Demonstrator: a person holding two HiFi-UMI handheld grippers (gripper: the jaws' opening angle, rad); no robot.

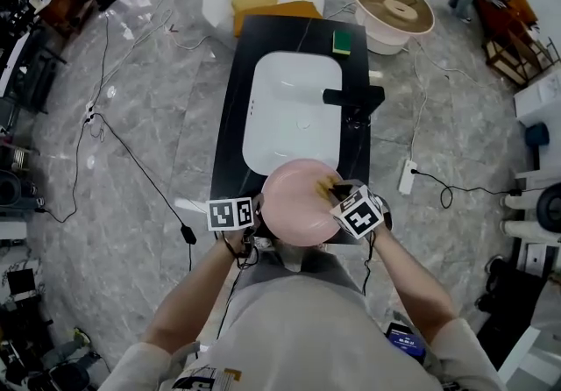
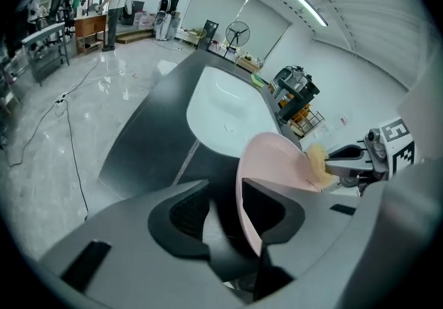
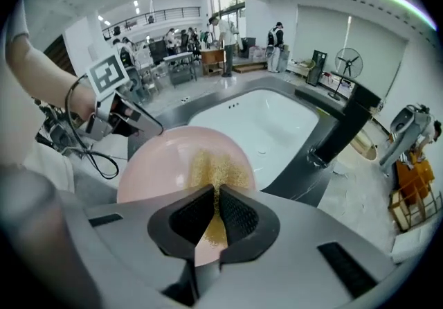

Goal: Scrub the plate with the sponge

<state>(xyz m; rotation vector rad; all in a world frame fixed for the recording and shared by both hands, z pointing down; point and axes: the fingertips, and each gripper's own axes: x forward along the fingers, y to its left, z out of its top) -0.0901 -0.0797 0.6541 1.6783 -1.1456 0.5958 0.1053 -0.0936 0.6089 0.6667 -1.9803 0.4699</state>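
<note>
- Here's the pink plate [image 1: 298, 201], low in the middle of the head view, tipped up over the near end of the black counter [image 1: 230, 117], just below the white sink [image 1: 263, 91].
- Left gripper [image 2: 228, 214] sits at the plate's left edge. In its own view the jaws stand wide apart, with the rim between them. The rim lies against the right-hand pad, and there's a clear gap to the left-hand pad, so it isn't clamped.
- Right gripper [image 3: 216, 214] is over on the plate's right side. Its jaws are pinched nearly together on the yellow sponge [image 3: 216, 172].
- The sponge sticks out past the pads and lies flat on the plate's face, right of centre in the head view.
- From the left gripper view the plate stands on edge, with the sponge pressed to its far upper rim.
- Black faucet [image 1: 353, 100] stands at the sink's right side, well clear of both grippers.
- A green sponge [image 1: 342, 40] rests on the far right corner of the counter, top of frame.
- A round fan [image 1: 393, 8] lies on the floor beyond it, upper right.
</note>
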